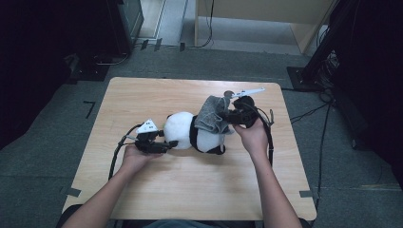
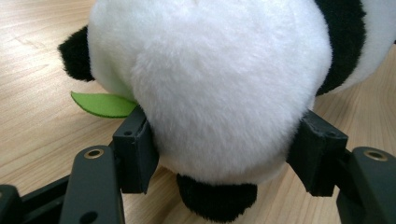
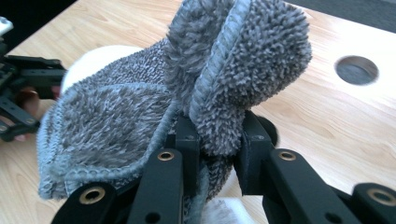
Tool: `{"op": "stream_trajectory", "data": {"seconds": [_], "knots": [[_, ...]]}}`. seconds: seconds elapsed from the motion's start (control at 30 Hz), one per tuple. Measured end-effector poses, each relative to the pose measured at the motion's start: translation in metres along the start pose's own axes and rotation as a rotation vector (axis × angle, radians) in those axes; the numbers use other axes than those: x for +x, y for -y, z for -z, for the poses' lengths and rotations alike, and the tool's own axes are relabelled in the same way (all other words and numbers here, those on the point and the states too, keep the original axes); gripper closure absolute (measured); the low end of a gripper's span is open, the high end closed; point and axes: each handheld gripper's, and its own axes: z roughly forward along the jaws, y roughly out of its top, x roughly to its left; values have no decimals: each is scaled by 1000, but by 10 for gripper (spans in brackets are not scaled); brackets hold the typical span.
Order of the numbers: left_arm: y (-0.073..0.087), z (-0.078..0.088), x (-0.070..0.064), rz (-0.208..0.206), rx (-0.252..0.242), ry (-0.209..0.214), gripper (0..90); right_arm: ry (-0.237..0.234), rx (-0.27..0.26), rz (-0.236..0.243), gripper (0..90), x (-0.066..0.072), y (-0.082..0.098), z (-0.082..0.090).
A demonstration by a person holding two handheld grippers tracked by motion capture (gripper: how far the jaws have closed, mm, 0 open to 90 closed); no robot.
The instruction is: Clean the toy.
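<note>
A black-and-white panda plush [image 1: 183,129] lies on its side in the middle of the wooden table [image 1: 190,190]. My left gripper [image 1: 167,144] is shut on its round white end [image 2: 219,84], the jaws pressing into the fur from both sides. A green felt leaf [image 2: 102,103] sticks out beside the plush. My right gripper [image 1: 232,117] is shut on a fold of a grey terry cloth [image 1: 213,115], which drapes over the panda's right part. In the right gripper view the cloth [image 3: 140,107] bunches above the jaws, with the white plush [image 3: 93,58] behind it.
A round hole [image 1: 228,93] is cut in the tabletop near the far edge, seen close by as the hole [image 3: 356,70]. Cables trail from both grippers. Black stands and cables stand on the grey floor to the right; a wooden cabinet [image 1: 266,14] is behind.
</note>
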Motion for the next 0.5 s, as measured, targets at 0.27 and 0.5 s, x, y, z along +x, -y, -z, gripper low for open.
{"op": "stream_trajectory", "data": {"seconds": [0.27, 0.5], "knots": [[0, 0, 0, 1, 3, -1, 332, 51, 26, -55, 753, -26, 19, 7], [1, 0, 0, -6, -2, -2, 330, 19, -76, -83, 757, -28, 12, 33]]}}
